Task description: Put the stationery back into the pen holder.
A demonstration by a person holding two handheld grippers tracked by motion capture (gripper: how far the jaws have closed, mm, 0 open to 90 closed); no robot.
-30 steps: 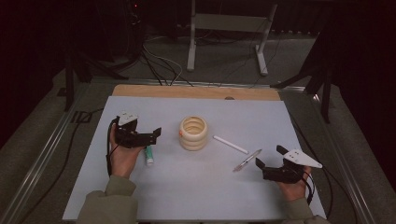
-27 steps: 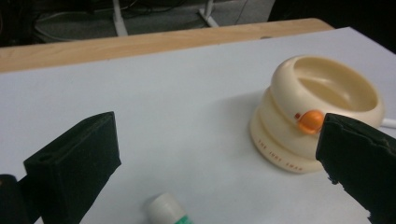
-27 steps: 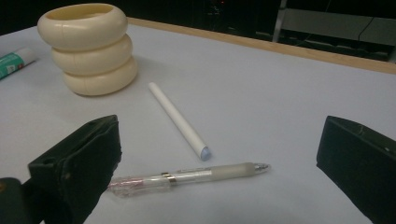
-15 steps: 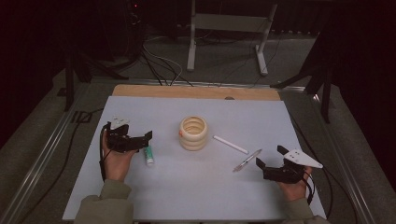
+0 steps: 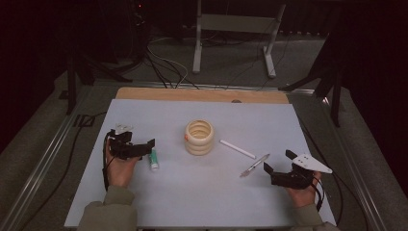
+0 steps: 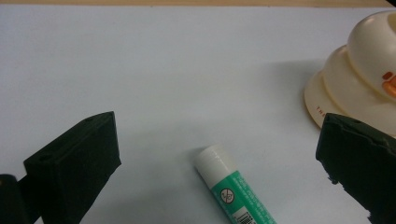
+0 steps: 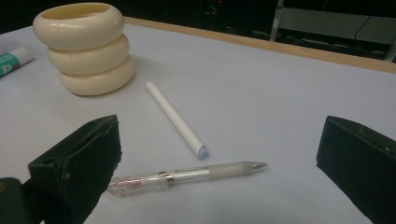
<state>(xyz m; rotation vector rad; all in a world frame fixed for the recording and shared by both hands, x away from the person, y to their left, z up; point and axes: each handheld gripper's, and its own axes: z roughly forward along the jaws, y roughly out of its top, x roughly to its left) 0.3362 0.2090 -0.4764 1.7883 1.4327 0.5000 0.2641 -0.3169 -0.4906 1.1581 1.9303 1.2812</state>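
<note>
Both hands low on table, left gripper (image 5: 144,147) seemingly beside glue stick (image 5: 153,158).

A cream ring-shaped pot (image 5: 199,137) stands in the middle of the white table (image 5: 192,192). A white stick (image 5: 236,148) lies beside it.

Glue stick (image 6: 233,191): smooth plastic, printed label. Pen (image 7: 187,177): clear glossy plastic. Ring holder (image 5: 199,137): cream, glossy. Jaws: matt black.
</note>
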